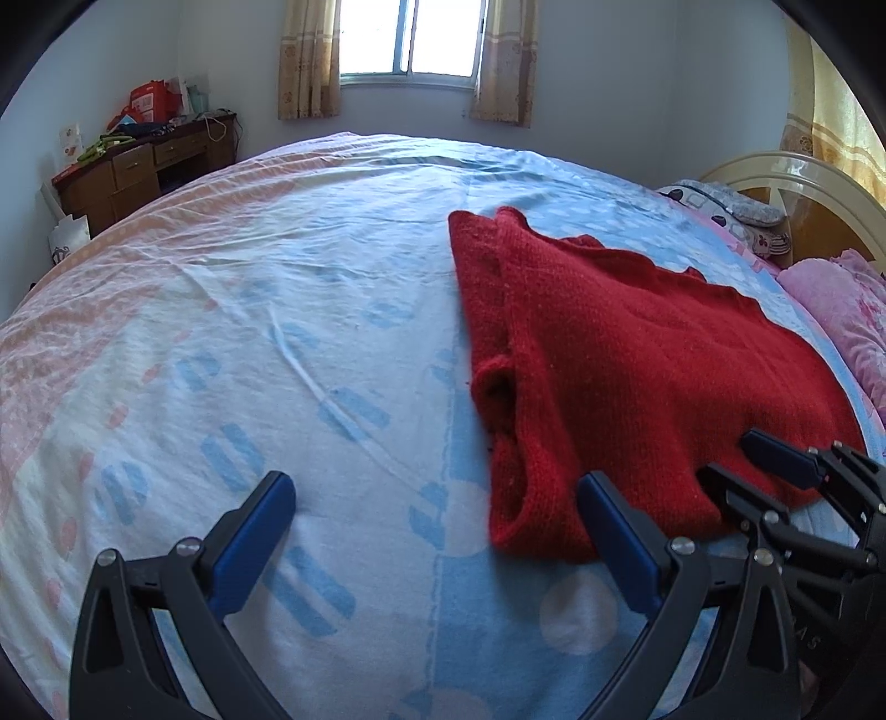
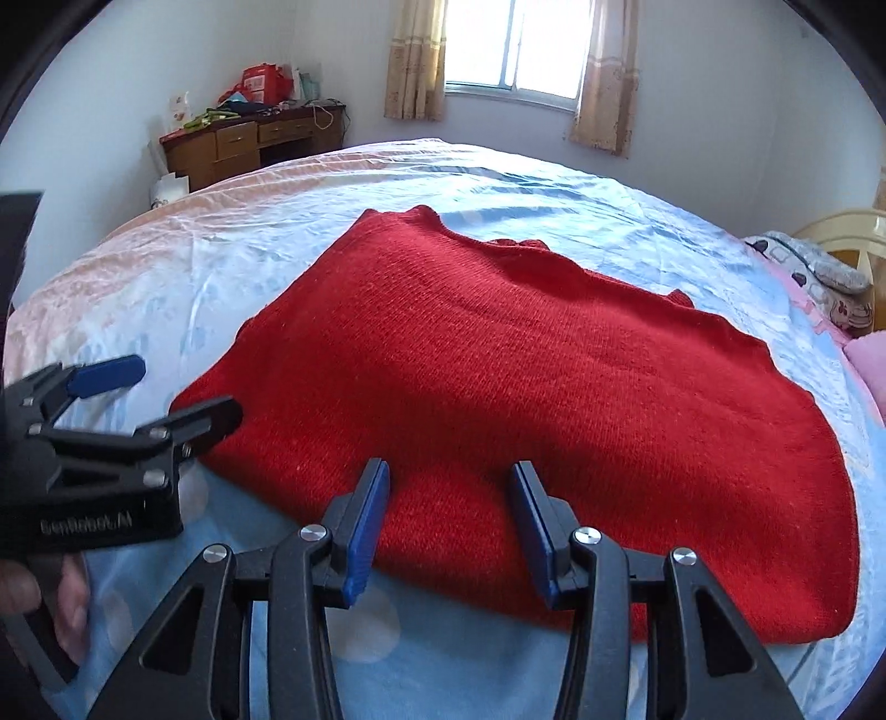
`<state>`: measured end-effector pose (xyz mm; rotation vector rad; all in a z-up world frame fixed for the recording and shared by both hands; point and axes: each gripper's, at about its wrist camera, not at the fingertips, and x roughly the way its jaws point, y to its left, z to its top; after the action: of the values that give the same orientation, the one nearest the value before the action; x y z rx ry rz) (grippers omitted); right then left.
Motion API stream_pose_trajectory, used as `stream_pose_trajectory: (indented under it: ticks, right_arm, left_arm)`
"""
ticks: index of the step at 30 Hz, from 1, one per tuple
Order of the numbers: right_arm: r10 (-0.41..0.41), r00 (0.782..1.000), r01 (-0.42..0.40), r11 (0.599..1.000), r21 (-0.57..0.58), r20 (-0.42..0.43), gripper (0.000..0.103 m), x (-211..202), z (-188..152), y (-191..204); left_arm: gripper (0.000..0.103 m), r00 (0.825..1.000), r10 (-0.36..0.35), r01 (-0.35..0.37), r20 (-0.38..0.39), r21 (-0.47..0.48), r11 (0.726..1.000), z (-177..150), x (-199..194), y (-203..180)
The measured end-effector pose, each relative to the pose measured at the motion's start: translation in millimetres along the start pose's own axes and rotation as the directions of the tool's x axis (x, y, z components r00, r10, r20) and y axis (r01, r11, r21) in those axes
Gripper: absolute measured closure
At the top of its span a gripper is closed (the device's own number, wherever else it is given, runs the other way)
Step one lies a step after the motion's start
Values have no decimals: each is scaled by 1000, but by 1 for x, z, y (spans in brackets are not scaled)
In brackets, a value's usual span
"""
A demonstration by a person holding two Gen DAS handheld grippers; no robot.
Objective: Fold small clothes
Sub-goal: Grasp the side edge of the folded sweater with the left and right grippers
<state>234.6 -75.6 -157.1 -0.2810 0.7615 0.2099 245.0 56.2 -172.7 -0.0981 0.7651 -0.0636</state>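
Nearest in the right wrist view, the right gripper (image 2: 448, 476) has its two blue-padded fingers spread apart with nothing between them, poised at the near edge of a red knitted sweater (image 2: 526, 387). The tips lie over the sweater's near hem; whether they touch the knit cannot be told.

Left of the sweater, the left gripper (image 1: 434, 493) is also spread wide and holds nothing. One finger (image 1: 260, 509) is over bare bed sheet (image 1: 249, 332); the other finger (image 1: 609, 515) sits at the sweater's near left corner, just beside a rolled armhole or sleeve opening. In the right wrist view this left gripper (image 2: 171, 387) comes in from the left, its dark fingertip at the sweater's left edge.

The sweater lies flat on the bed, on a sheet patterned in pale blue, white and pink, spreading away from both grippers.

Right of the sweater are pink pillows (image 1: 841, 310) and a cream headboard (image 1: 792, 177).

Beyond the sweater, across the bed, a wooden desk (image 1: 138, 171) piled with clutter stands at the far left wall. Farthest back, a bright window (image 1: 410, 39) is flanked by beige curtains (image 1: 307, 61).
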Motion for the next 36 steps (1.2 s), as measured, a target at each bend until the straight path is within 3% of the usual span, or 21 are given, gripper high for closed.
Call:
stream_pose_trajectory:
  ticks: [7, 13, 20, 26, 30, 34, 36]
  right_arm:
    - [24, 999, -24, 1000, -9, 41, 56, -20, -4, 3]
    - [22, 994, -4, 987, -160, 109, 55, -36, -7, 31]
    - [0, 989, 45, 950, -308, 146, 55, -34, -5, 66]
    - [-17, 987, 78, 924, -375, 162, 55, -23, 3, 86]
    - [-32, 987, 95, 907, -409, 160, 55, -12, 7, 98]
    - [-60, 982, 132, 895, -426, 179, 55, -2, 9, 106]
    - [-76, 982, 143, 899, -413, 174, 55, 3, 10, 106]
  left_arm:
    - [0, 998, -45, 44, -43, -13, 999, 3, -7, 10]
    - [0, 999, -7, 8, -33, 20, 1000, 11, -14, 24]
    - [0, 1000, -6, 5, -14, -34, 999, 34, -14, 57]
    - [0, 992, -126, 127, 20, -71, 989, 55, -6, 62]
    - [0, 979, -200, 201, 27, -39, 979, 70, 8, 50]
    - [0, 951, -309, 309, 3, -66, 949, 86, 31, 41]
    - [0, 928, -372, 369, -28, -82, 926, 93, 46, 36]
